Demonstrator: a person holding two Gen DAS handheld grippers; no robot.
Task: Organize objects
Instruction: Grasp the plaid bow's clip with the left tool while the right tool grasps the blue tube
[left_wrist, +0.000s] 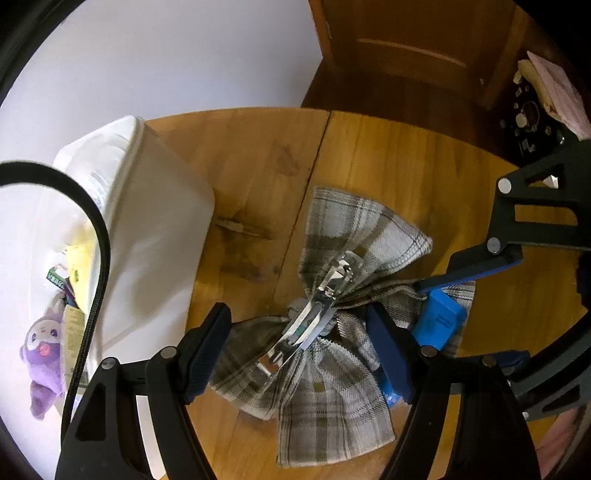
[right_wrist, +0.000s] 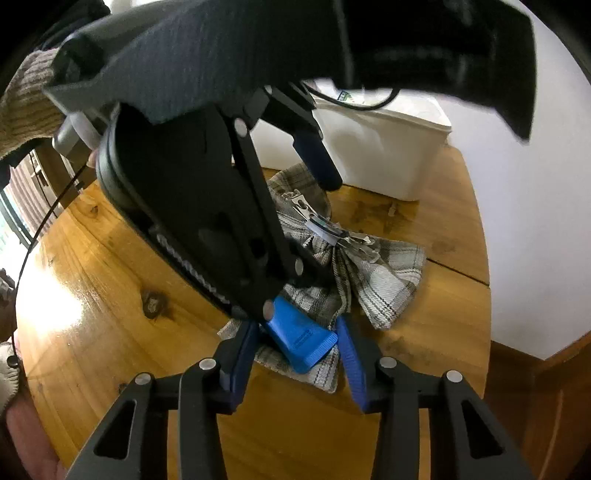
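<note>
A grey plaid cloth (left_wrist: 332, 402) lies bunched on the round wooden table (left_wrist: 388, 166). A shiny metal tool (left_wrist: 314, 317) rests across the cloth's pinched middle. My left gripper (left_wrist: 299, 354) hangs over it, open, one finger on each side of the tool and cloth. A blue block (right_wrist: 299, 339) sits on the cloth's near edge. My right gripper (right_wrist: 296, 332) is open around it, blue pads (right_wrist: 351, 362) close to both sides of the block. In the left wrist view the blue block (left_wrist: 439, 321) shows between the right gripper's fingers (left_wrist: 476, 267).
A white plastic bin (left_wrist: 159, 240) stands at the table's wall side and holds a purple plush toy (left_wrist: 42, 343) and small packets. A wooden chair (left_wrist: 406, 55) is behind the table. The left gripper's body fills the upper left of the right wrist view, with a knitted sleeve (right_wrist: 26, 96).
</note>
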